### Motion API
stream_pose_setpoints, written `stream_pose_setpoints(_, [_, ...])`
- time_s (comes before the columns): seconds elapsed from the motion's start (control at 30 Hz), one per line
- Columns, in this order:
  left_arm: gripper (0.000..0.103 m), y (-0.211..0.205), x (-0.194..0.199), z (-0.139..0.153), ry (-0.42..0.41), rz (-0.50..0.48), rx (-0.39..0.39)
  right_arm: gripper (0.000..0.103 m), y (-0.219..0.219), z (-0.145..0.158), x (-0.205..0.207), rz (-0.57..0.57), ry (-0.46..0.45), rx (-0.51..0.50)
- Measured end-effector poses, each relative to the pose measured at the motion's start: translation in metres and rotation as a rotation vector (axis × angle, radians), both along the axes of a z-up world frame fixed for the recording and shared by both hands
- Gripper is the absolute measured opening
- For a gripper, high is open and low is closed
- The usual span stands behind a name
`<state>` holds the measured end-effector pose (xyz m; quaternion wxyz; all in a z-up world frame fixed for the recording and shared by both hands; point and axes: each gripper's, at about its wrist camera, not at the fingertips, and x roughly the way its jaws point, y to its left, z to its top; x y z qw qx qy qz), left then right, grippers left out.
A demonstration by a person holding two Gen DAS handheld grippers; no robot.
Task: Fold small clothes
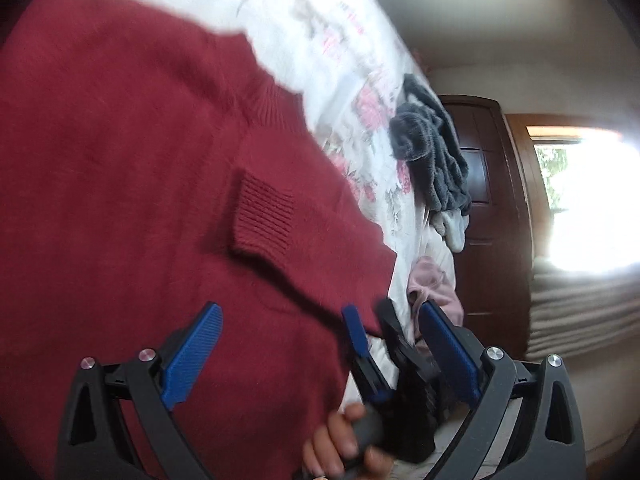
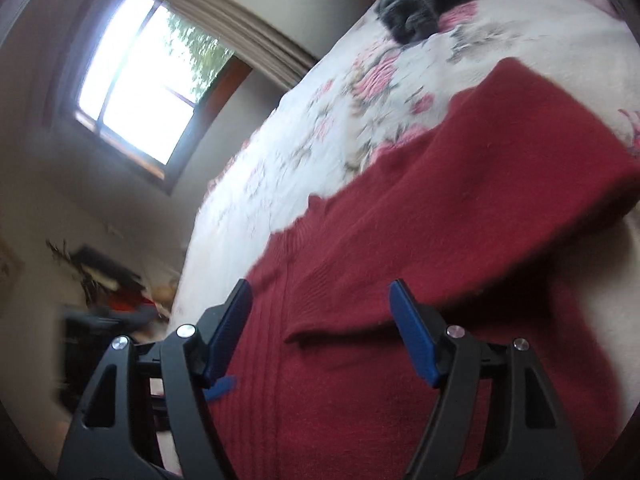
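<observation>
Currently both my grippers wide, left gripper (image 1: pixel 316 334) and right gripper (image 2: pixel 320 304) over red sweater (image 1: pixel 140 160) on bed (image 2: pixel 280 152), grey clothes (image 1: pixel 432 152) at 1 o'clock.

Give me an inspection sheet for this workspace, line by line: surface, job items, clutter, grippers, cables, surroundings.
Surface: bed with a white floral bedspread.
Job's things: red knit sweater spread on the bed, one ribbed cuff lying folded in across its body.
Clutter: crumpled grey garment, pale socks and a pink garment further along the bed.
Grippers: left gripper open over the sweater; right gripper open over the sweater's edge, gripping nothing.
Cables: nothing seen.
Surroundings: bright window, dark wooden door; blurred items against the far wall, not identifiable.
</observation>
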<state>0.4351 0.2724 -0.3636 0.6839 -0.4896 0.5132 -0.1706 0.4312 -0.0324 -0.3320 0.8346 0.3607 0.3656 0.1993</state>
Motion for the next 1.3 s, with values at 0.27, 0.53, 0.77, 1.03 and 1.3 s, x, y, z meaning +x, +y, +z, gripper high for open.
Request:
stream_pose_setpoints(0.27, [0.097, -0.028, 0.052, -0.054, 0.162, 0.014, -0.016, 0.071, -0.024, 0.012, -0.012, -0.054, -0.070, -0.015])
stream_pose_setpoints(0.53, [0.014, -0.033, 0.073, -0.045, 0.204, -0.009, 0.114, 0.071, -0.015, 0.010, -0.011, -0.029, -0.100, -0.037])
stream_pose_setpoints(0.77, [0.010, -0.017, 0.073, 0.031, -0.005, -0.023, 0.162, 0.070, -0.021, 0.007, -0.008, -0.044, -0.101, -0.032])
stream_pose_setpoints(1.03, [0.010, 0.057, 0.057, 0.115, -0.188, 0.061, 0.275, 0.070, -0.028, 0.006, -0.009, -0.058, -0.099, -0.016])
stream_pose_setpoints(1.3, [0.009, 0.125, 0.038, 0.070, -0.113, 0.151, 0.289, 0.070, -0.027, 0.000, -0.005, -0.054, -0.078, -0.023])
